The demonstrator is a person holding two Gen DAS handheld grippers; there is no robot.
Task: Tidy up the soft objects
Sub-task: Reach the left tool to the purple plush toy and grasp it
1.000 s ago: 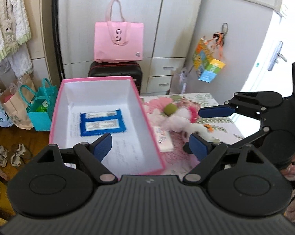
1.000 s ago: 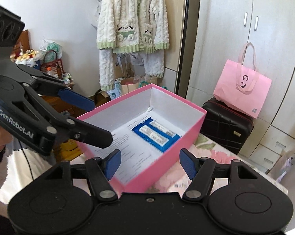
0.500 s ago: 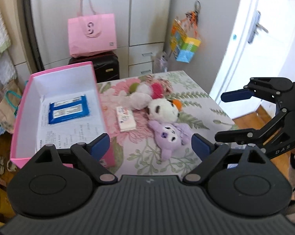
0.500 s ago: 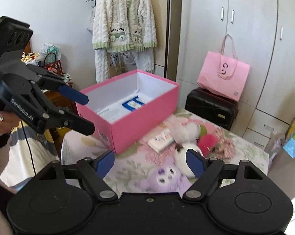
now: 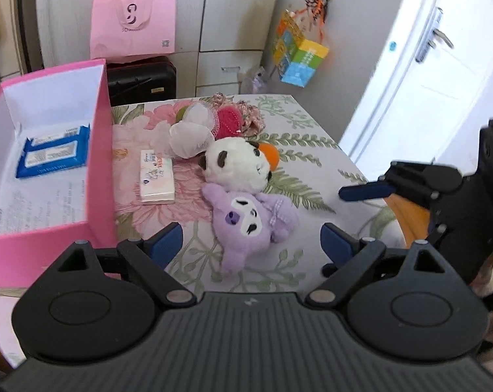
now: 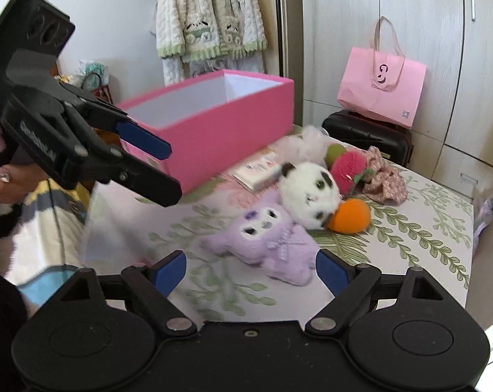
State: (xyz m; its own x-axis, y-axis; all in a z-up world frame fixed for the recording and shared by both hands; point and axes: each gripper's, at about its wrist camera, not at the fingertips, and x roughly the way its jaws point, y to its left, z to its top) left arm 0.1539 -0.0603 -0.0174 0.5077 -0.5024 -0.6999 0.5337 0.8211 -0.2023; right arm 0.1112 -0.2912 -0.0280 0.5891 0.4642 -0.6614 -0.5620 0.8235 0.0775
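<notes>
right wrist: purple plush (image 6: pixel 272 241) between jaws (untouched)

Bright daylight is flooding in from the right of the left wrist view, washing out the white door (image 5: pixel 419 65). Fisheye distortion is bending cupboard lines at the frame edges. Motion blur is smearing the purple plush (image 6: pixel 269 238) and the floral tablecloth (image 6: pixel 419 215) in the right wrist view; dark vignetting is cutting its corners.

Both claws swung from pink box (image 5: pixel 50 163) toward purple plush (image 5: pixel 249 222), now closer.
</notes>
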